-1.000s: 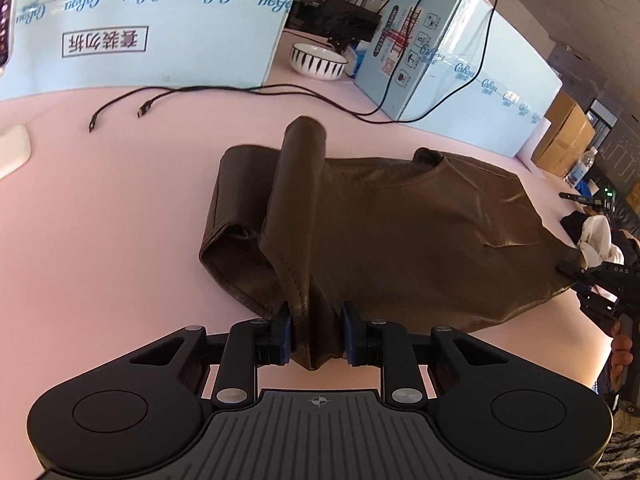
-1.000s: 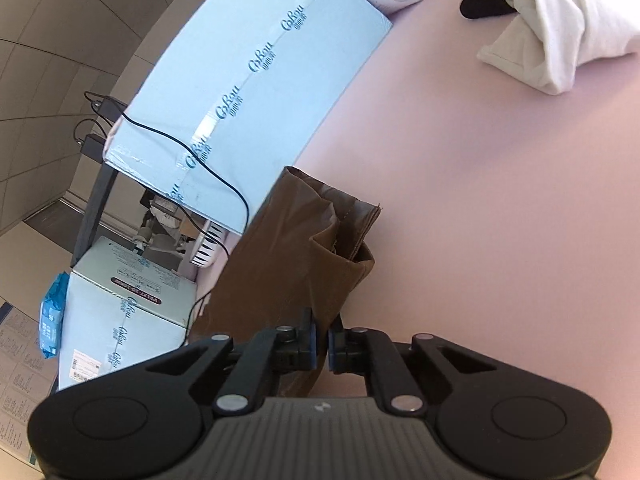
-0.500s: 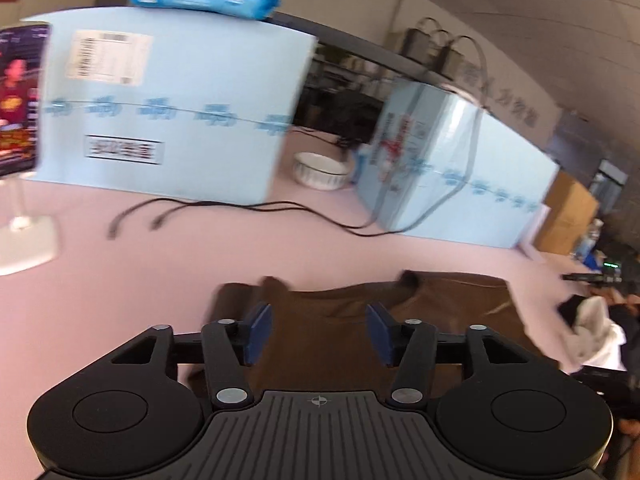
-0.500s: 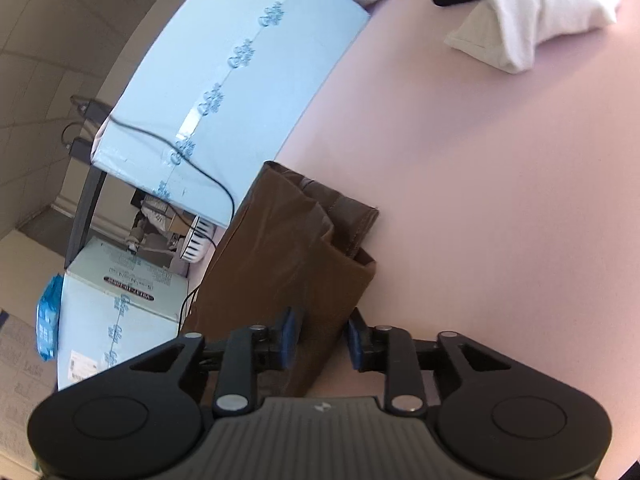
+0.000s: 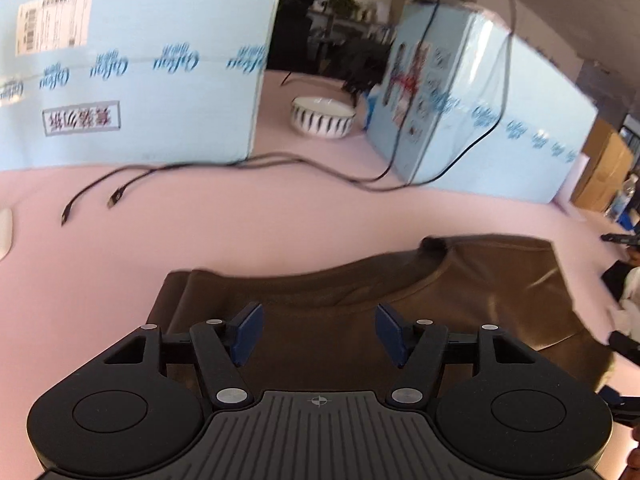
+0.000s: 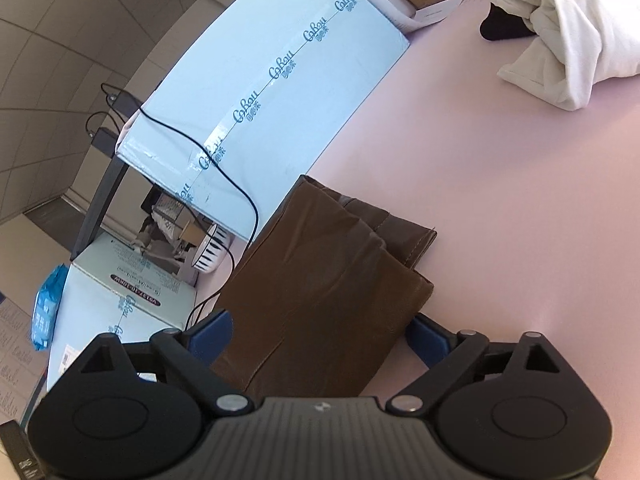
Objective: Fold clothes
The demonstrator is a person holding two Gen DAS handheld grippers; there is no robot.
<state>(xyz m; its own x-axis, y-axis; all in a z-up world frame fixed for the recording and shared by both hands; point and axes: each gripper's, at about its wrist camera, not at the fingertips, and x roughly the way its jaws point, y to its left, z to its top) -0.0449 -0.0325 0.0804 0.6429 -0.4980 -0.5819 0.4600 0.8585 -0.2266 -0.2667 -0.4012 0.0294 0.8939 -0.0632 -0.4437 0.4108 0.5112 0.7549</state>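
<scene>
Left wrist view, brown garment beneath both spread, empty hand-held grippers

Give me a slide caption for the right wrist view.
Open right tongs straddle a folded brown garment on the pink table, with a white garment bunched beyond.

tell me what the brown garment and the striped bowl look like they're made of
Brown garment: looks like leather or faux leather, with a smooth, slightly glossy surface, stiff creases and stitched edges; which of the two cannot be told. Striped bowl: probably glazed ceramic, white and glossy with dark vertical stripes, though the view is blurred.
</scene>
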